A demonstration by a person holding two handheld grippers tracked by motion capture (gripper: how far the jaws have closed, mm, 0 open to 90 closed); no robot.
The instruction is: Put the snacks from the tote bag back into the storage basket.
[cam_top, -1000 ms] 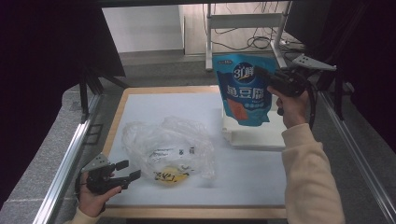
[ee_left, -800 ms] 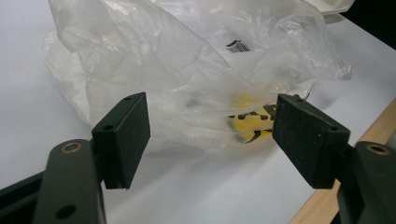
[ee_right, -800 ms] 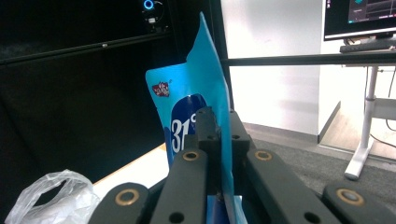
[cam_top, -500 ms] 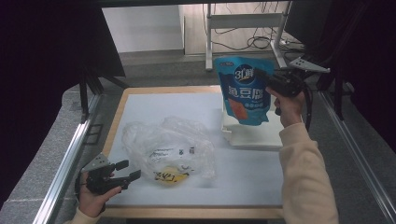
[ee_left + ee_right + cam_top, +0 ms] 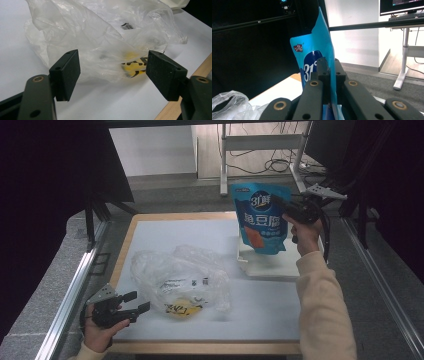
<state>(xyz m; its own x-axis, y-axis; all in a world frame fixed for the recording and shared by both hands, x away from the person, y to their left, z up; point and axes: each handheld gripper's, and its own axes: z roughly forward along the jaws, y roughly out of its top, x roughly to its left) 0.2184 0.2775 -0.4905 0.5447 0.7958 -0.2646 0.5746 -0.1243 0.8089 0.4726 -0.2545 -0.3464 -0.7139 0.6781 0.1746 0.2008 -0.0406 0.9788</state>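
step: carrying blue pouch [image 5: 262, 218] | right gripper [image 5: 292, 211] jaws clamped on it | left gripper [image 5: 141, 302] jaws wide | next: lower it gently into clear plastic bag [image 5: 180, 277]

The high view looks forward and down from above the person's side of the worktop [image 5: 260, 320], covering the whole surface at a distance. The left tool's [image 5: 113, 72] camera sits low and close, facing along its two black jaws across the worktop toward the clear plastic bag [image 5: 100, 42], which the high view also shows near the front edge. The right tool's [image 5: 331, 72] camera faces level along its jaws, very near the blue pouch [image 5: 318, 55], shared with the high view.
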